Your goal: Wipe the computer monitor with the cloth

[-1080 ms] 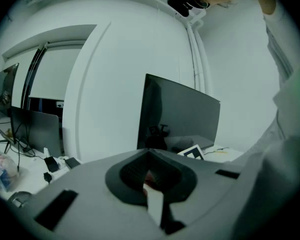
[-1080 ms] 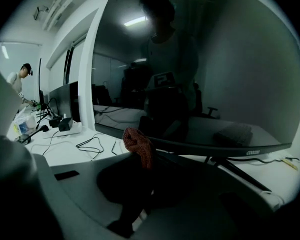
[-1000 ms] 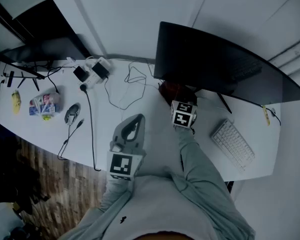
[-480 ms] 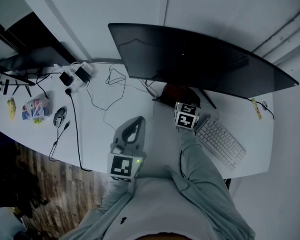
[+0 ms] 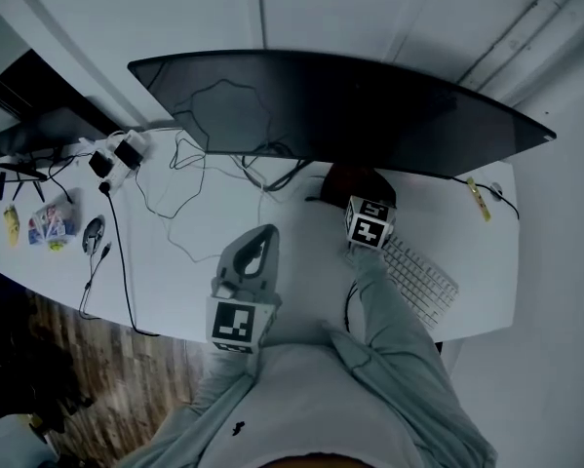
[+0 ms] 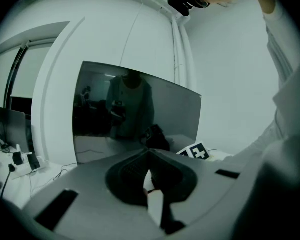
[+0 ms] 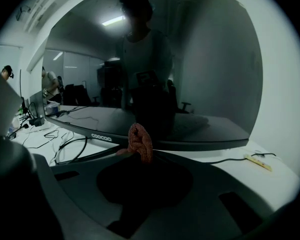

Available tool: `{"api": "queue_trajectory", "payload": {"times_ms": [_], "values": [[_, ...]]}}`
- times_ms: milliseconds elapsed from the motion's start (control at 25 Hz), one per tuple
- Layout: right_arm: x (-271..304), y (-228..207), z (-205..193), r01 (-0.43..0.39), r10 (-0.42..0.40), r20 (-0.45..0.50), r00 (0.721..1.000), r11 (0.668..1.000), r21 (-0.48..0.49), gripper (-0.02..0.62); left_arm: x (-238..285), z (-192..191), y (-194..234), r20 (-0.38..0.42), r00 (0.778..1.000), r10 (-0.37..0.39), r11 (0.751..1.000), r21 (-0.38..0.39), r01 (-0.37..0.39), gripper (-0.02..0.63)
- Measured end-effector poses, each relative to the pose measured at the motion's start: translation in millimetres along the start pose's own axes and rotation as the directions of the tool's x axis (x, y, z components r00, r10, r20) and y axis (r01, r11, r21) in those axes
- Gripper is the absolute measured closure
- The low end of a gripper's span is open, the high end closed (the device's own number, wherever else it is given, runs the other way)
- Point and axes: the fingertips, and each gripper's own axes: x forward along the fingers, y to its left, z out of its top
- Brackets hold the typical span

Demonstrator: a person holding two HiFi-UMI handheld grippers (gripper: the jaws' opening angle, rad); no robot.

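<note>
Pinching the red cloth (image 7: 139, 142) in its fingers, the right gripper (image 7: 138, 156) hovers just under the monitor (image 5: 350, 110); the left gripper (image 6: 148, 156), fingers pressed together, hangs farther in front of it.

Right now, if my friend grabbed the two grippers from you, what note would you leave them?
Left gripper: jaws together with nothing in them, over the near part of the white desk, pointing at the screen.
Right gripper: shut on the bunched reddish-orange cloth.
The wide curved black computer monitor stands at the back of the desk. The cloth is up by its lower edge; I cannot tell whether it touches.
Done: the cloth is gripped and brought to the monitor.
Left: wipe across the screen. No wiped patch shows.
</note>
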Motion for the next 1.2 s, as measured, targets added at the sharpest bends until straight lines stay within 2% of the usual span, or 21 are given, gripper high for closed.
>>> {"api": "queue_trajectory", "payload": {"times_ms": [160,320,640,800,1080,1200], "values": [[-3.7,-45.4,-5.2,0.037,-0.036,-0.007,0.999,0.999,0.023,0.561,13.5,6.5,-25.5,-0.005,1.0,-0.003,0.999,-0.038,0.003,0.586],[-6.6,-91.5,-10.3,0.073,-0.073,-0.011,0.997,0.997,0.026,0.561,25.9,3.5,-47.9,-0.003,1.0,-0.029,1.0,0.011,0.03,0.586],[-12.5,-172.7,-20.1,0.14,-0.139,-0.022,0.99,0.99,0.019,0.561,48.4,4.8,-83.4,-0.007,0.999,-0.05,0.999,0.019,0.05,0.586],[-16.5,-204.2,-23.7,0.166,-0.165,-0.024,0.986,0.986,0.023,0.561,60.4,6.5,-101.1,-0.011,0.998,-0.063,0.998,0.006,0.063,0.586],[-16.0,-238.9,-29.3,0.186,-0.186,-0.023,0.982,0.982,0.022,0.561,83.1,6.2,-130.8,-0.019,0.993,-0.114,0.993,0.031,0.115,0.586],[-15.4,-245.5,-23.7,0.168,-0.168,-0.001,0.986,0.986,0.009,0.561,89.8,7.3,-139.1,-0.018,0.991,-0.132,0.991,0.036,0.132,0.586]]}}
